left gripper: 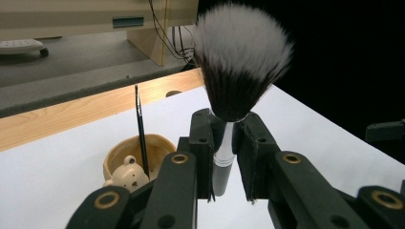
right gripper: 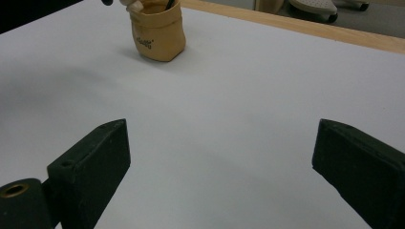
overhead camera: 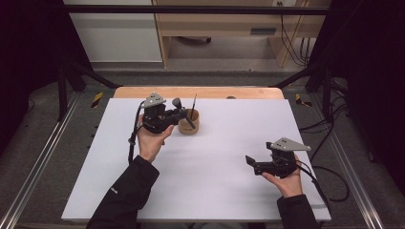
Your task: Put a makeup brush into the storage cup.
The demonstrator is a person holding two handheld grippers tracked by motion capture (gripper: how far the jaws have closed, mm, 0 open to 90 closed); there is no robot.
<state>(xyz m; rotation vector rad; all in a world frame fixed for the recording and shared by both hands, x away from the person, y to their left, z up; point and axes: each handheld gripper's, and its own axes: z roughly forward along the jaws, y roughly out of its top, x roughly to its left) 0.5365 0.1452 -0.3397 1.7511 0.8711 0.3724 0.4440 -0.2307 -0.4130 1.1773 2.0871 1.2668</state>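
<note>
Brush [left gripper: 237,62] light, stiff metal handle, soft black-white bristles easily crushed; best held on handle below ferrule. Left tool [left gripper: 228,157] clamped tight there, brush upright just beside tan cup [left gripper: 138,155] on counter [overhead camera: 215,157]. Right tool [right gripper: 219,162] wide open, empty, well apart. Cup's small print illegible.
</note>
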